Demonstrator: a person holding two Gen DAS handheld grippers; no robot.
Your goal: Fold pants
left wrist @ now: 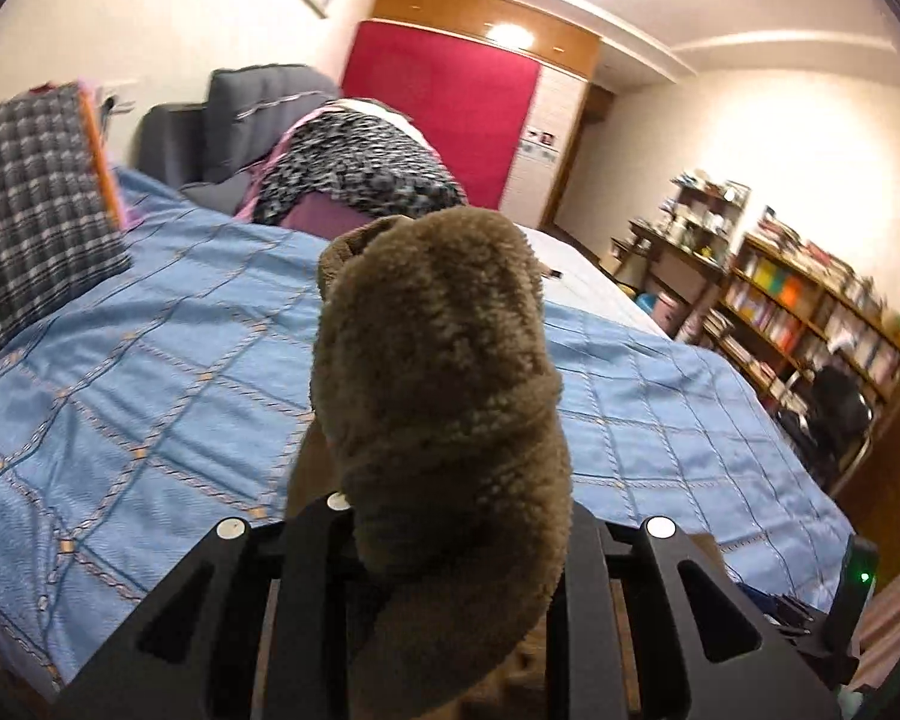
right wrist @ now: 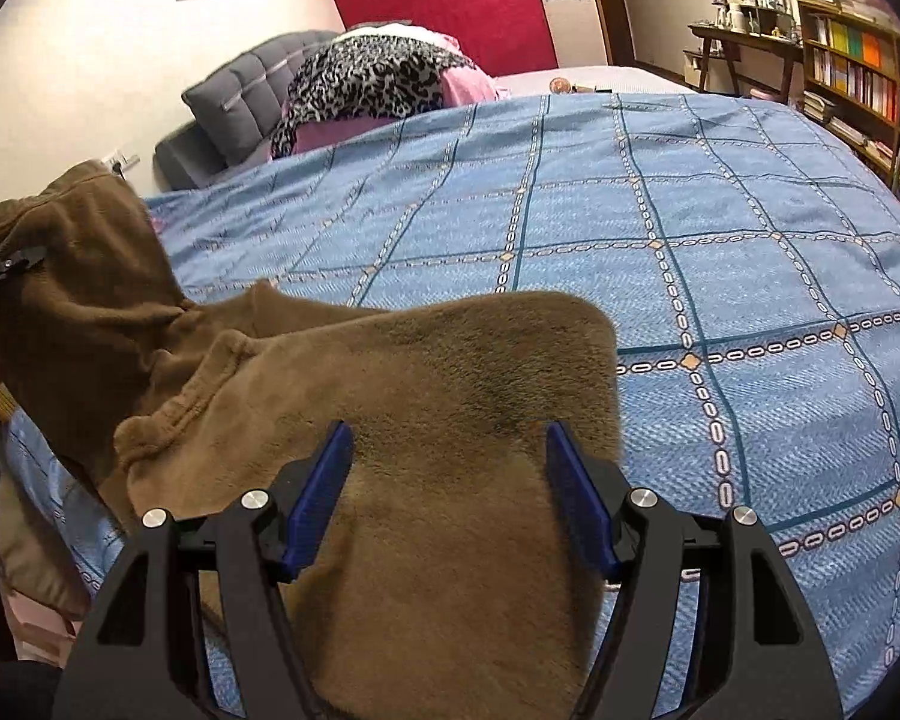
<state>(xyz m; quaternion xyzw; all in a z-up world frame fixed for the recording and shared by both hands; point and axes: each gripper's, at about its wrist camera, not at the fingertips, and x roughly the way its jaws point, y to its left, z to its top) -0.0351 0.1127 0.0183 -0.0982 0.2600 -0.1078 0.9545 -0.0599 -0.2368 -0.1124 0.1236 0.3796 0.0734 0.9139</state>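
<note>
Pants (right wrist: 426, 396): your fleece is plain brown, no pattern.
Bedspread (right wrist: 660, 228): light blue, crossed by dark teal grid lines with pale chain links and small tan diamonds.
Blanket (right wrist: 366, 81): black-and-grey leopard print over pink.
Headboard (right wrist: 246, 96): dark grey.
Panel (right wrist: 444, 6): the wall panel you face is crimson.
Pillow (left wrist: 30, 192): grey-and-white check.
Right hand-held gripper (right wrist: 450, 492): black frame, blue pads.
</note>
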